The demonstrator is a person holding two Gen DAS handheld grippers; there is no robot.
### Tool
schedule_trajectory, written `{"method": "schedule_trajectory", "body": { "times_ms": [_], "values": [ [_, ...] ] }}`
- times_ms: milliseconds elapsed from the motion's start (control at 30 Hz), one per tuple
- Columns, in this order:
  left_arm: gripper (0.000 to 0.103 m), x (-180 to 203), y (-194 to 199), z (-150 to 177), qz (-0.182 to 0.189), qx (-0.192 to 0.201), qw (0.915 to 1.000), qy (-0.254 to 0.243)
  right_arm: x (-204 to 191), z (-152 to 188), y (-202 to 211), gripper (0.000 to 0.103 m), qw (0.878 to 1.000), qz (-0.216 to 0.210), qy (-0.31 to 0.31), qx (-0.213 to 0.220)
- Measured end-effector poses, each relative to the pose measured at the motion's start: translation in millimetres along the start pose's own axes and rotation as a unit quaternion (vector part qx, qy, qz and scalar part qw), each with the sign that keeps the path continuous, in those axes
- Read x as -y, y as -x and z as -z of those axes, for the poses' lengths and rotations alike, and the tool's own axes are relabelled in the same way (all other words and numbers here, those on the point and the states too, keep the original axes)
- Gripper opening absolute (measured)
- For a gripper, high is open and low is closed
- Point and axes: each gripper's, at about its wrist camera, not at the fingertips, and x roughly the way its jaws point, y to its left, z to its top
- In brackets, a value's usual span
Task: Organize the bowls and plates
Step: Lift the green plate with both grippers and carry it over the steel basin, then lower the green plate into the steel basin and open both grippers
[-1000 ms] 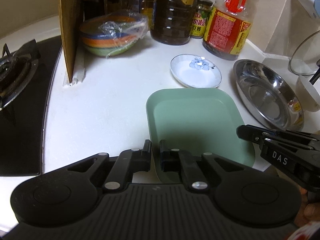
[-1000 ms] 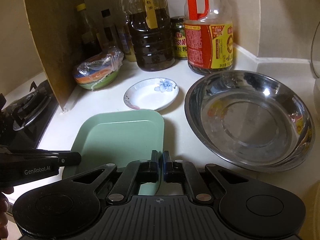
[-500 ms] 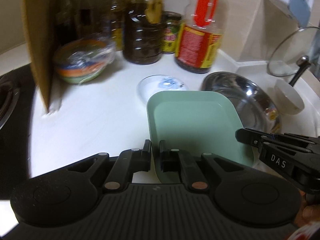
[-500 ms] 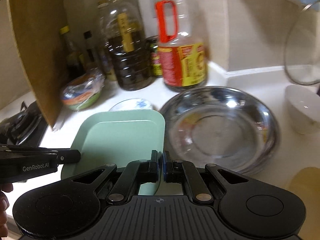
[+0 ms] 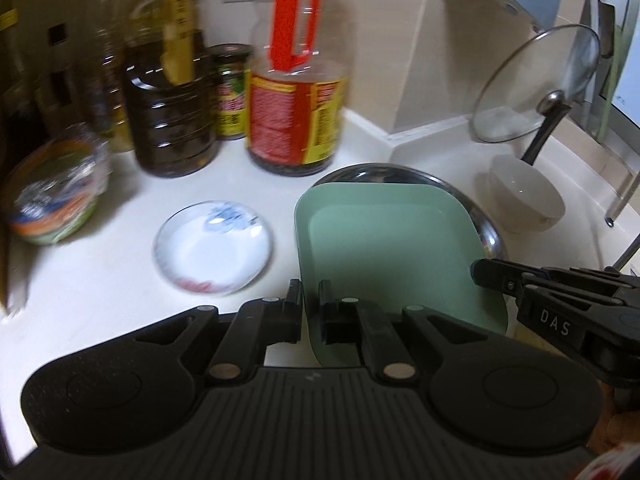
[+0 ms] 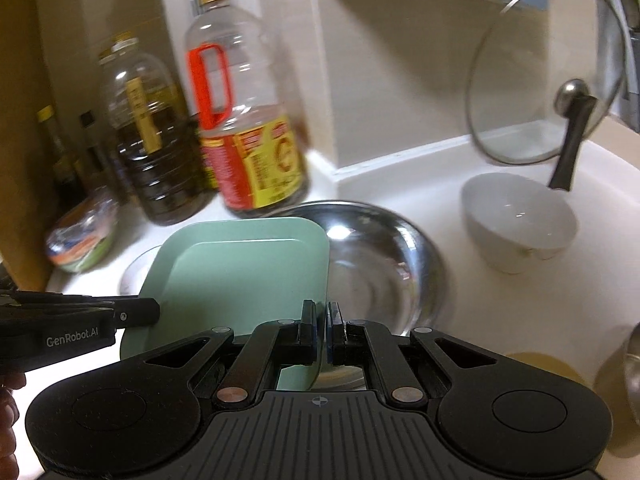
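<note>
Two grippers clamp one green plate (image 5: 384,256), seen first from the left wrist. Left gripper (image 5: 310,312): fingers narrow, pinched on the plate's near-left rim at 6 o'clock. Right gripper (image 5: 480,272): enters from 3 o'clock, its tip at the plate's right edge. The plate is held above the white tabletop (image 5: 100,280), its far part overlapping a steel basin (image 5: 400,174) at 12 o'clock of it. A small white saucer (image 5: 214,246) with a blue flower lies on the tabletop at 9 o'clock of the plate, apart from it. A white bowl (image 5: 528,196) sits at 2 o'clock, under a tilted glass lid (image 5: 536,84). Two large bottles, one dark (image 5: 170,124) and one with a red handle (image 5: 296,100), stand at 11 o'clock with a small jar (image 5: 231,92) between them. A wrapped stack of coloured bowls (image 5: 52,196) sits at 9 o'clock.

Right wrist view: right gripper (image 6: 322,332) with fingers narrow, pinched on the green plate's (image 6: 240,272) near-right rim. Left gripper (image 6: 152,312) reaches in from 9 o'clock to the plate's left edge. The steel basin (image 6: 384,264) lies at 3 o'clock of the plate, partly beneath it; the saucer (image 6: 134,276) shows at 9 o'clock, mostly hidden. The white bowl (image 6: 520,220) stands at 2 o'clock.
</note>
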Motion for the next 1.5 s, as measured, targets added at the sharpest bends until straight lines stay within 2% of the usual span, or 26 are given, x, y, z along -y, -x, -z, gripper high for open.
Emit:
{"method": "schedule_trajectory", "body": {
  "times_ms": [333, 767, 1500],
  "values": [
    [0.006, 20, -35, -22, 0.014, -0.006, 0.9996, -0.025, 24, -10, -19, 0.005, 0.999, 0.039, -0.020, -0.009],
    [0.007, 20, -75, -27, 0.018, -0.037, 0.9987, -0.030, 34, -12, -50, 0.005, 0.997, 0.058, -0.032, -0.040],
    [0.007, 17, -97, -29, 0.027, -0.060, 0.9973, -0.031, 37, -13, -67, 0.004, 0.994, 0.077, -0.055, -0.057]
  ]
}}
